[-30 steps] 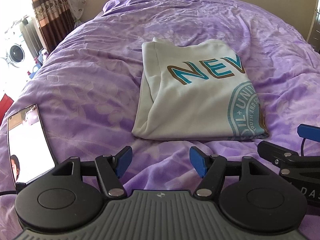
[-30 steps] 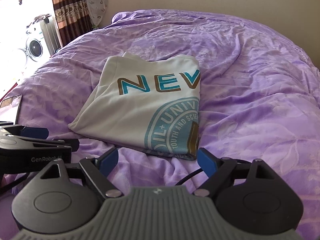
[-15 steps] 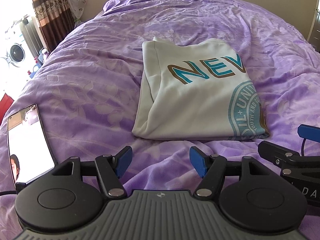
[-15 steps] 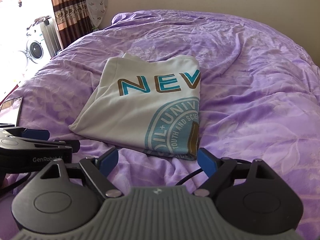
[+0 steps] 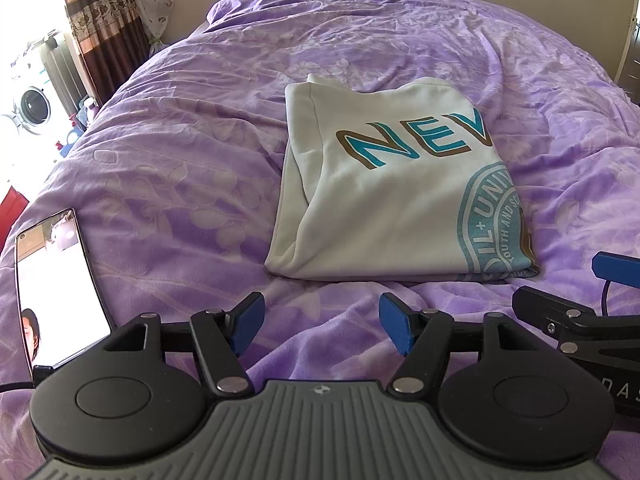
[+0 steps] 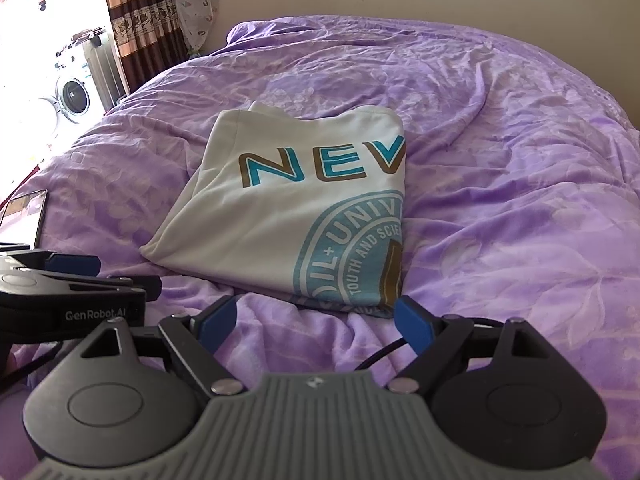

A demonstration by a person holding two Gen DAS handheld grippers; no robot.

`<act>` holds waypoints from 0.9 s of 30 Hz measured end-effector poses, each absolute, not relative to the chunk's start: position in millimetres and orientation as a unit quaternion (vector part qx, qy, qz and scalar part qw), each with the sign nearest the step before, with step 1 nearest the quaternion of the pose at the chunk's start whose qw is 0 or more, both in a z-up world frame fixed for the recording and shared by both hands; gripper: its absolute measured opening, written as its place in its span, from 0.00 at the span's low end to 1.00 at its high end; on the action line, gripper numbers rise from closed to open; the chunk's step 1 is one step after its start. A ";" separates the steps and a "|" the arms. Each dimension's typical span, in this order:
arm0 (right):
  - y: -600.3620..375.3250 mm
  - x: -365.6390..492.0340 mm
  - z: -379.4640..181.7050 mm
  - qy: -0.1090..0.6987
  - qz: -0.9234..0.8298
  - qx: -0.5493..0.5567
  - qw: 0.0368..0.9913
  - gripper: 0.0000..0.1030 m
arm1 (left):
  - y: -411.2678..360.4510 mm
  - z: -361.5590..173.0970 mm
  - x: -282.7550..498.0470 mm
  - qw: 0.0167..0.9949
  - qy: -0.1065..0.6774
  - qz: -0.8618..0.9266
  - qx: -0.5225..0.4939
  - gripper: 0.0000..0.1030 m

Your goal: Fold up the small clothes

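On purple bedspread [image 5: 168, 168], folded white T-shirt [image 5: 384, 208] lies flat; your left gripper [image 5: 321, 322] and right gripper [image 6: 316, 324] sit just short of it, jaws spread, holding nothing.

Purple bedspread [image 5: 180, 168], lit phone [image 5: 56, 284], washing machine [image 6: 74, 96], patterned curtain [image 6: 140, 20]

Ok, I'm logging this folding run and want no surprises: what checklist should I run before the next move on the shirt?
1. Left gripper open and empty: ok.
2. Right gripper open and empty: ok.
3. Folded shirt lying flat on the purple bedspread, with nothing on top of it: ok.
4. Phone apart from the shirt: ok.
5. Black cable by the right gripper's fingers could snag: cannot tell.
6. Layers underneath the shirt lie even: cannot tell.
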State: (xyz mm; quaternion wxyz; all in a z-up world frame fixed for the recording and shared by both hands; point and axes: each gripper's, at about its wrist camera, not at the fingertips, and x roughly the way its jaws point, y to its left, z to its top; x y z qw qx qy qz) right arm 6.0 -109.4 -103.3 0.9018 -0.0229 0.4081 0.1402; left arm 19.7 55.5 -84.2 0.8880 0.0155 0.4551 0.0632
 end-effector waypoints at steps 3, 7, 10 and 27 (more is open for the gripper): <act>-109.8 7.0 -103.5 0.409 0.141 -0.023 0.901 0.79 | 55.2 -84.2 19.5 0.888 0.455 0.063 0.015 0.75; -109.9 8.0 -104.0 0.412 0.143 -0.022 0.900 0.79 | 55.5 -84.1 19.9 0.888 0.455 0.063 0.016 0.75; -110.3 8.6 -104.3 0.413 0.144 -0.022 0.899 0.79 | 55.7 -84.4 20.0 0.888 0.455 0.063 0.016 0.75; -109.9 9.6 -105.2 0.417 0.147 -0.021 0.897 0.79 | 56.4 -84.6 19.6 0.888 0.455 0.063 0.016 0.75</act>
